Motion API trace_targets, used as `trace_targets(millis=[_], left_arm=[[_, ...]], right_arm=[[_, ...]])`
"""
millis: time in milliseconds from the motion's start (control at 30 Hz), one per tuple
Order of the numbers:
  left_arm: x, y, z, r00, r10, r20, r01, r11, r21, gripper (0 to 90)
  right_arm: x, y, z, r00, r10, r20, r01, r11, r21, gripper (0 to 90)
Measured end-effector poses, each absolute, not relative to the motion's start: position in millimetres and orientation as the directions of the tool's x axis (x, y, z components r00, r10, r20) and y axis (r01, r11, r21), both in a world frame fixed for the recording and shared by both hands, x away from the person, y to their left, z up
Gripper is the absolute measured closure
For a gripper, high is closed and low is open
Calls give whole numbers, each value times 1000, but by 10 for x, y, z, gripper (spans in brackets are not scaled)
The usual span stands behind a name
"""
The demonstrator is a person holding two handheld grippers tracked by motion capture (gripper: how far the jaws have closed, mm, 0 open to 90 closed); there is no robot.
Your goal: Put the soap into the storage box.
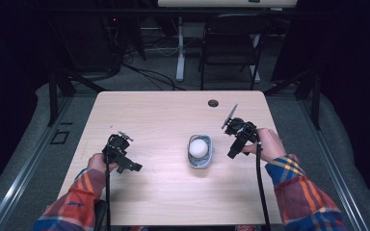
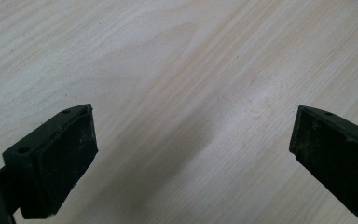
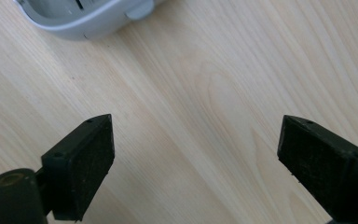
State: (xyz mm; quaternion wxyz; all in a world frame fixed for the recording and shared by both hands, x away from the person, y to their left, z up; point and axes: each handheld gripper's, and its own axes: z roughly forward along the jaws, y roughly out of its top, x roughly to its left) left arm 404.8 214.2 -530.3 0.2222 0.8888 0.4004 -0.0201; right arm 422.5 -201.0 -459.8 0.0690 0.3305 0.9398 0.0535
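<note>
High view shows a grey tray [image 1: 200,161] holding a white ball [image 1: 198,147] mid-counter [image 1: 164,192]. Left tongs [image 1: 134,167] hover well left of the tray, right tongs [image 1: 233,151] just right of it; both gape wide, empty. No handling looks begun.

Pale wood-grain table [image 1: 149,120], grey holder [image 1: 201,161], white ball [image 1: 198,147] — black jaws, plaid sleeves [image 1: 303,192].
</note>
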Motion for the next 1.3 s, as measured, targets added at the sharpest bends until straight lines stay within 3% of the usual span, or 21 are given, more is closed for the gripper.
trace_targets(millis=[633,933,1167,1200,1300], left_arm=[[4048,2137,-5305,679,704,-209,720,-583,376,6],[4040,2136,-5297,681,703,-205,717,-584,380,6],[4040,2121,-5305,679,706,-201,720,-586,373,6],[4040,2120,-5304,682,704,-197,716,-590,373,7],[4035,2117,-5300,684,702,-198,715,-592,371,7]], right_arm=[[3989,-2602,-4750,-693,713,-103,697,700,154,63],[3828,-2819,-5026,-643,760,-93,744,649,160,62],[3745,-2948,-5200,-630,772,-90,760,636,134,66],[3781,-2970,-5151,-677,728,-108,729,684,35,66],[3715,-2998,-5253,-638,764,-95,758,645,96,68]])
